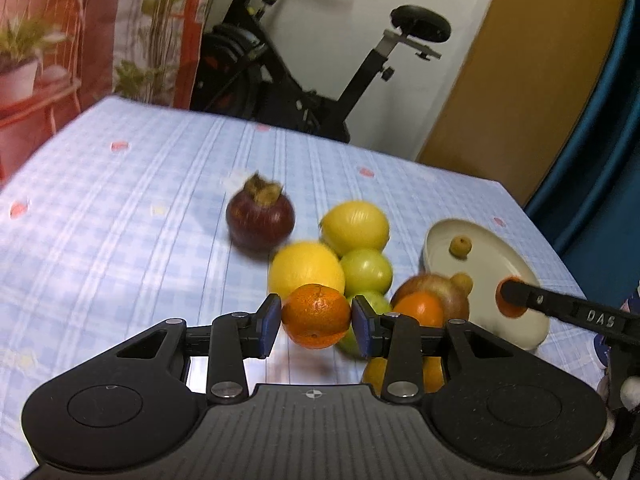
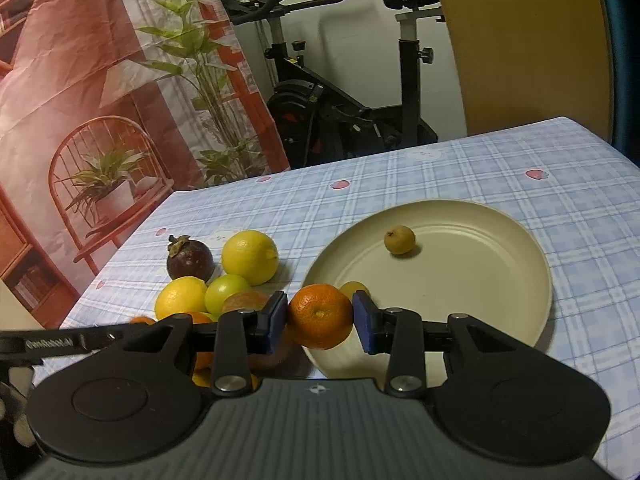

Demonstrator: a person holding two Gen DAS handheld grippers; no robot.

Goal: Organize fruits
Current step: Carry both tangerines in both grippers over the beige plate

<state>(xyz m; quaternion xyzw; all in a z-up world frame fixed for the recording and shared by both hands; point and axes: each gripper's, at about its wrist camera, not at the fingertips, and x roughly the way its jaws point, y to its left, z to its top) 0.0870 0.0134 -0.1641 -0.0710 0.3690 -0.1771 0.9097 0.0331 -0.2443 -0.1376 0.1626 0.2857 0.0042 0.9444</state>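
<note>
Both grippers clench tangerines: left gripper (image 1: 316,318) over the fruit pile (image 1: 340,248), right gripper (image 2: 320,318) at the plate (image 2: 520,320) rim, likely for sorting.

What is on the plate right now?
One small yellowish fruit lies on the plate. The right gripper holds an orange over its near rim, hiding part of it.

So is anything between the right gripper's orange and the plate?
Nothing visible. The orange sits in the right gripper over the plate's near rim; only a small fruit lies far inside.
</note>
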